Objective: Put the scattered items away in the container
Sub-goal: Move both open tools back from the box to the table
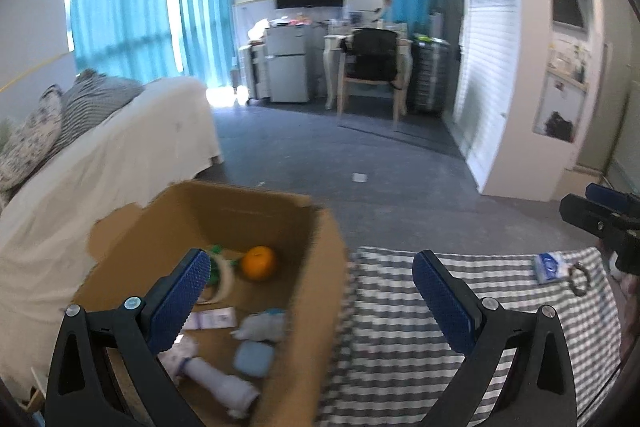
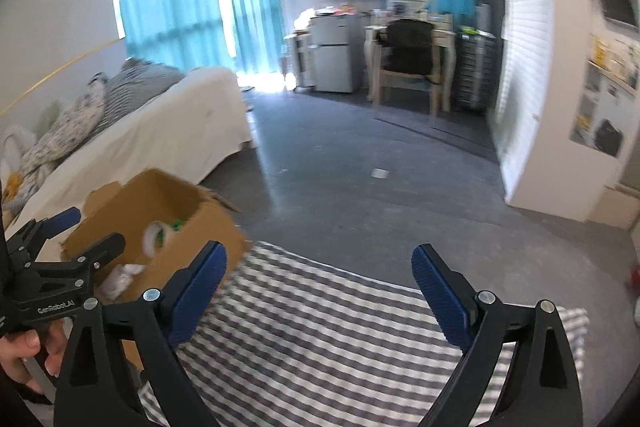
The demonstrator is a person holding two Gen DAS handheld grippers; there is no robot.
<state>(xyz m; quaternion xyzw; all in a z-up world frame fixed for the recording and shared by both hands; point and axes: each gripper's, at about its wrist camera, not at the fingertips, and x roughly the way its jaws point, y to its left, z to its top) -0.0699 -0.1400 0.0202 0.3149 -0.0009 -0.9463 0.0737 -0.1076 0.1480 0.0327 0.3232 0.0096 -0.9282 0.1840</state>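
Note:
An open cardboard box (image 1: 316, 267) stands at the left end of a grey checked cloth (image 1: 400, 327). Inside it lie an orange (image 1: 259, 262), a tape roll (image 1: 224, 277), a light blue case (image 1: 253, 358), a white tube (image 1: 218, 381) and a small packet (image 1: 212, 319). My left gripper (image 1: 312, 291) is open and empty, its left finger over the box. On the cloth's far right lie a blue-and-white tissue pack (image 1: 550, 267) and a dark bracelet (image 1: 579, 279). My right gripper (image 2: 320, 287) is open and empty above the cloth; it also shows in the left wrist view (image 1: 600, 215). The box (image 2: 172, 227) shows left in the right wrist view.
A bed with a white cover (image 1: 100, 163) runs along the left, close to the box. Dark grey floor (image 1: 340, 155) lies beyond the cloth. A white cabinet (image 1: 520, 87) stands at the right; a chair (image 1: 372, 71), desk and small fridge (image 1: 288, 63) are at the far wall.

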